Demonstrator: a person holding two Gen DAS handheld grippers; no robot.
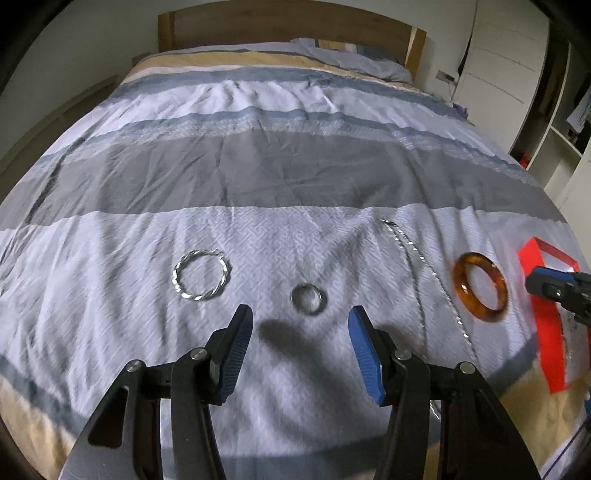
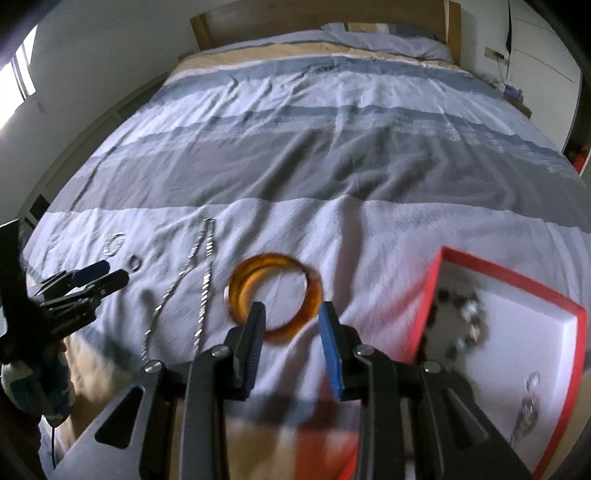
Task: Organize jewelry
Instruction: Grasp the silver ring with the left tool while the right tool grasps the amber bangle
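On the striped bedspread lie a twisted silver bracelet (image 1: 201, 275), a small silver ring (image 1: 308, 298), a silver chain necklace (image 1: 424, 273) and an amber bangle (image 1: 479, 291). My left gripper (image 1: 300, 314) is open and empty, just short of the ring. My right gripper (image 2: 291, 309) is open and empty, over the near rim of the amber bangle (image 2: 275, 295). The chain (image 2: 201, 273), ring (image 2: 134, 263) and bracelet (image 2: 114, 244) lie to its left. A red-rimmed white box (image 2: 554, 332) to the right holds a beaded bracelet (image 2: 461, 321) and small metal pieces (image 2: 528, 406).
The bed (image 1: 280, 166) stretches far ahead to a wooden headboard (image 1: 288, 26) and pillow (image 1: 354, 55). The red box shows at the right edge (image 1: 546, 321) with the right gripper (image 1: 554, 290) over it. A wardrobe (image 1: 517, 66) stands at right.
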